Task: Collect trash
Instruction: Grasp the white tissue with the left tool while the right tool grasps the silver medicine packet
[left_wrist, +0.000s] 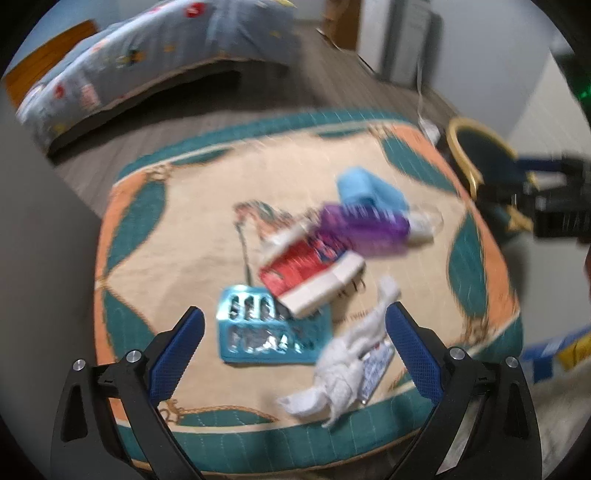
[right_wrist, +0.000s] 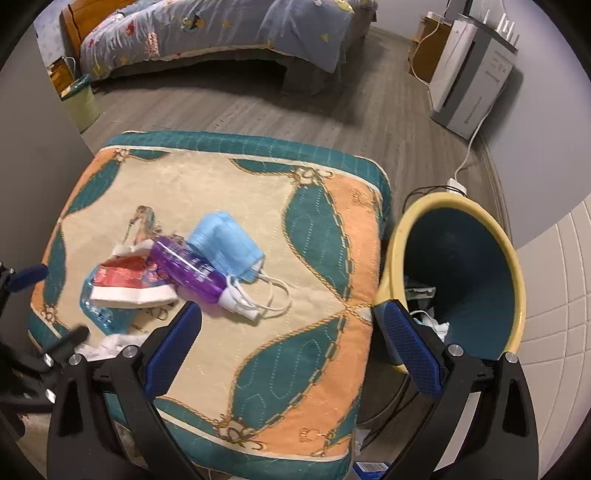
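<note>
Trash lies on a patterned cushion: a blue blister pack, a red and white carton, a purple bottle, a blue face mask and a crumpled white tissue. My left gripper is open, hovering over the blister pack and tissue. In the right wrist view the purple bottle, mask and carton sit left of centre on the cushion. My right gripper is open and empty above the cushion's right side, beside a yellow-rimmed bin.
The bin holds some trash at its bottom. A bed stands at the back across grey wood floor. A white appliance with a cable sits by the right wall. A small green bin stands at the back left.
</note>
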